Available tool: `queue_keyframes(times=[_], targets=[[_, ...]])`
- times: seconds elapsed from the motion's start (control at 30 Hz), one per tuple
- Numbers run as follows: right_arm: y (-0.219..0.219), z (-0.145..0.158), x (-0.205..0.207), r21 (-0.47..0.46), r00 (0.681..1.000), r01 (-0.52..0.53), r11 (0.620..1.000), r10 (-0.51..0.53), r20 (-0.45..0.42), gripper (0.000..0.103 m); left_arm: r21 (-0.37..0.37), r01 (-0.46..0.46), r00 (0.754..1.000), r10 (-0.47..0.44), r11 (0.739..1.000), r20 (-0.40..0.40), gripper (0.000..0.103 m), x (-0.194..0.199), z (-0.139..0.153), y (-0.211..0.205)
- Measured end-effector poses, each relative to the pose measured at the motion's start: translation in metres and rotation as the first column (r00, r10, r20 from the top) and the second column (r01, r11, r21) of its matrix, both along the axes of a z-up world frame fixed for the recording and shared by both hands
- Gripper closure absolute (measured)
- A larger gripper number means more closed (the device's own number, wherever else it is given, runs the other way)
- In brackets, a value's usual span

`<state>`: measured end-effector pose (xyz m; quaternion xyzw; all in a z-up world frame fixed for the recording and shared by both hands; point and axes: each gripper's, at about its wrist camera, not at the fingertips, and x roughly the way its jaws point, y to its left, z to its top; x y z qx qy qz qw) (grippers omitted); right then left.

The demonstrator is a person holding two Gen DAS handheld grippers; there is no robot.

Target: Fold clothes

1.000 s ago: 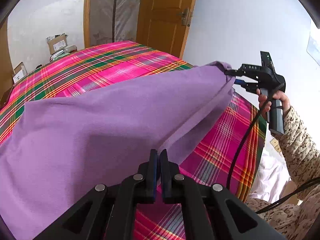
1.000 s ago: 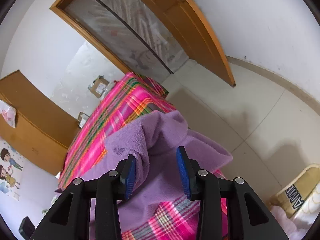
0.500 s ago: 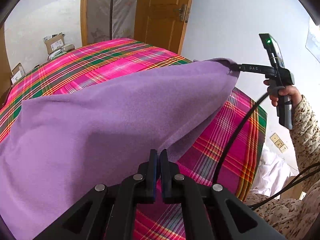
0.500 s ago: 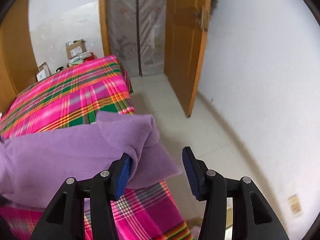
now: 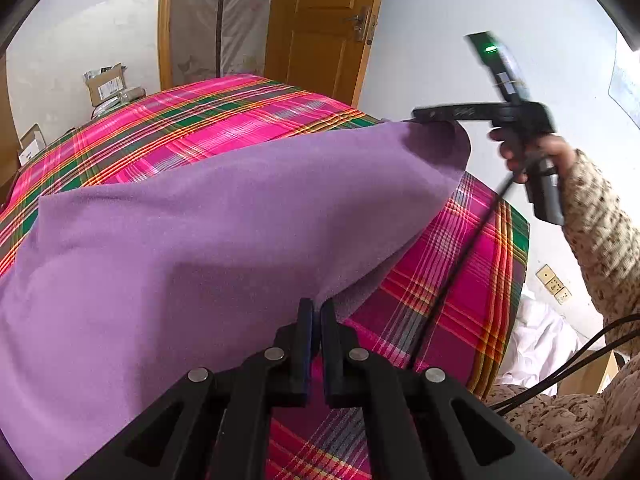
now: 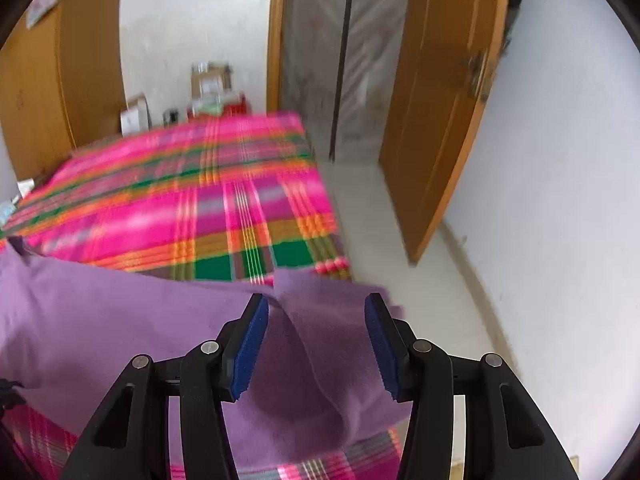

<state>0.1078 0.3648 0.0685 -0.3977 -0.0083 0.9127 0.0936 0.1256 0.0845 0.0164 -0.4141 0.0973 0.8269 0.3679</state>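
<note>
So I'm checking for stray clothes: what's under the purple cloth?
Under the purple cloth only the pink plaid bedspread shows, around its edges. Whatever lies beneath its covered middle cannot be seen.

Soft, even daylight fills both views, bright on the white wall [image 5: 460,40]. Shadows are faint. The left wrist view is sharp; the right wrist view is motion-blurred, especially the far plaid bedspread [image 6: 200,208]. Fisheye bending and dark vignetting mark the edges.
</note>
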Motion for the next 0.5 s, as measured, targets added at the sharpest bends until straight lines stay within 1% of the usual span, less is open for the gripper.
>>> queue_keyframes(times=[0.1,0.2,0.3,0.37,0.43,0.47,0.5], targets=[[-0.001,-0.014,-0.012,0.05,0.998,0.001,0.999,-0.003,0.055,0.051,0.001,0.001,1.0,-0.001,1.0,0.004,0.1,-0.001,-0.001,0.0],[0.003,-0.021,-0.013,0.042,0.996,0.016,0.999,-0.019,0.083,0.051,-0.004,0.002,1.0,-0.002,1.0,0.011,0.1,-0.003,-0.003,0.002],[0.011,-0.025,-0.013,0.024,0.994,0.037,0.999,-0.039,0.098,0.054,-0.007,0.003,1.0,-0.002,1.0,0.014,0.1,-0.004,-0.004,0.003],[0.016,-0.026,-0.009,-0.001,0.994,0.052,0.999,-0.052,0.092,0.06,-0.007,0.002,1.0,-0.001,1.0,0.017,0.1,-0.004,-0.005,0.003],[0.022,-0.023,-0.005,-0.028,0.994,0.079,0.996,-0.077,0.083,0.078,-0.006,0.002,1.0,-0.002,1.0,0.016,0.1,-0.003,-0.004,0.002],[0.024,-0.021,-0.005,-0.054,0.994,0.089,0.995,-0.085,0.073,0.082,-0.007,0.002,1.0,-0.002,1.0,0.015,0.1,-0.002,-0.004,0.002],[0.027,-0.019,-0.005,-0.08,0.994,0.098,0.992,-0.093,0.063,0.091,-0.007,0.001,1.0,0.0,1.0,0.013,0.1,-0.002,-0.004,0.002]])
